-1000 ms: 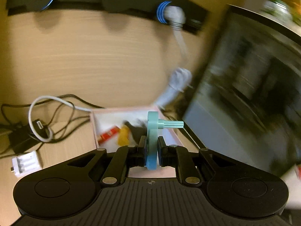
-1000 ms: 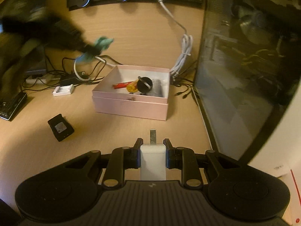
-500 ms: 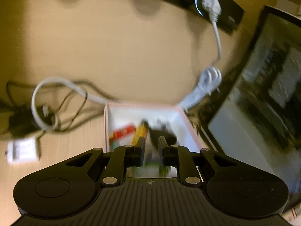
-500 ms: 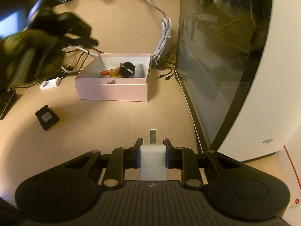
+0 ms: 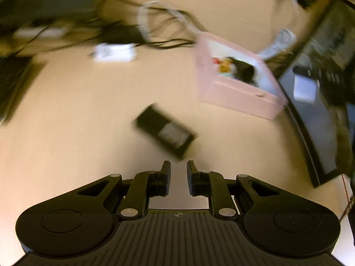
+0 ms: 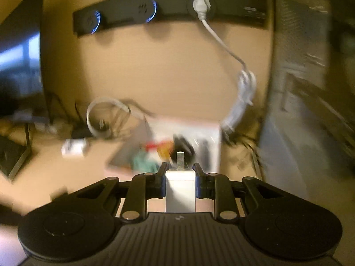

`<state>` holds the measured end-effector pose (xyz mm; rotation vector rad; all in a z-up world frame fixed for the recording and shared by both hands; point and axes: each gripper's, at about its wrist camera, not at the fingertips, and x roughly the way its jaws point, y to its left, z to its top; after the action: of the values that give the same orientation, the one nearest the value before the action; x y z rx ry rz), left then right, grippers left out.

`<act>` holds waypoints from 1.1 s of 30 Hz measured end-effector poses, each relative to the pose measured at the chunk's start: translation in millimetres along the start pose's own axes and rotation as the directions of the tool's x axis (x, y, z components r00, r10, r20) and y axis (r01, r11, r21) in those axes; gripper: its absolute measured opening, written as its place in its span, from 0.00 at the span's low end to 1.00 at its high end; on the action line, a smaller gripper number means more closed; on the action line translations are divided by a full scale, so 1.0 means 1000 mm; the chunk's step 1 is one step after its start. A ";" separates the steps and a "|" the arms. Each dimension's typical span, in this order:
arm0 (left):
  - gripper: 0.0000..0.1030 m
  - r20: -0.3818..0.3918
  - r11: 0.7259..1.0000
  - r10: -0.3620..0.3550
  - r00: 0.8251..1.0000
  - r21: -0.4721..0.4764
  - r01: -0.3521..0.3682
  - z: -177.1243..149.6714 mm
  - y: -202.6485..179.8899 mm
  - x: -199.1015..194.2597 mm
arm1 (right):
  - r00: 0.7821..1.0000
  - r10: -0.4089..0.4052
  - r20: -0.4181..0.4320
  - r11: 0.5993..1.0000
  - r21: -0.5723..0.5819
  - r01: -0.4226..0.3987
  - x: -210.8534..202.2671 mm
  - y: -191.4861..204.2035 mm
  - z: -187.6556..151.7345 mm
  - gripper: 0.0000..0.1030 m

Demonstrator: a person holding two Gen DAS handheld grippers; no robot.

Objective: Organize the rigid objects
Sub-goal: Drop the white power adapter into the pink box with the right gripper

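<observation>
Left gripper (image 5: 178, 178) empty, jaws apart, just short of the black pack (image 5: 165, 130) lying loose on the desk (image 5: 66, 122). Right gripper (image 6: 180, 182) clamps a white charger (image 6: 180, 190), nearly over the pink box (image 6: 213, 133). Box holds several items, so roughly two remain. Only the left view shows the pack clearly; only the right shows the charger itself.

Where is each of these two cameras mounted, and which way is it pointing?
Left wrist: rides on the left tool, facing down across the desk at a black device; its empty open fingers show.
Right wrist: rides on the right tool, facing the back wall; its fingers clamp a white charger.
Shared: the pink box and tangled cables.
</observation>
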<state>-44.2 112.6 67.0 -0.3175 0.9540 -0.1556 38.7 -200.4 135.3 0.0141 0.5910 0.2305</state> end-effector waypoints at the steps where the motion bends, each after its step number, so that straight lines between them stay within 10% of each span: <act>1: 0.17 0.002 0.999 0.018 1.000 -0.030 -0.018 -0.006 0.007 -0.006 | 1.000 0.021 -0.001 0.999 0.031 -0.021 0.014 -0.002 0.009 0.22; 13: 0.17 0.005 0.961 0.174 0.985 -0.217 -0.169 -0.056 0.064 -0.051 | 0.996 0.015 -0.091 0.997 0.072 -0.009 0.162 0.028 0.058 0.22; 23: 0.17 0.058 0.982 0.162 0.985 -0.105 -0.155 -0.032 0.072 -0.038 | 0.998 0.029 -0.060 0.999 0.047 -0.027 0.112 0.040 0.043 0.26; 33: 0.17 0.171 0.984 0.147 0.974 0.077 -0.162 0.065 0.079 0.012 | 0.973 0.040 -0.227 0.998 -0.032 -0.049 0.051 0.082 -0.045 0.28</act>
<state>15.2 196.4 66.4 -0.1688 0.8012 -0.0290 37.5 -111.4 76.3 -0.0354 0.8145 0.2891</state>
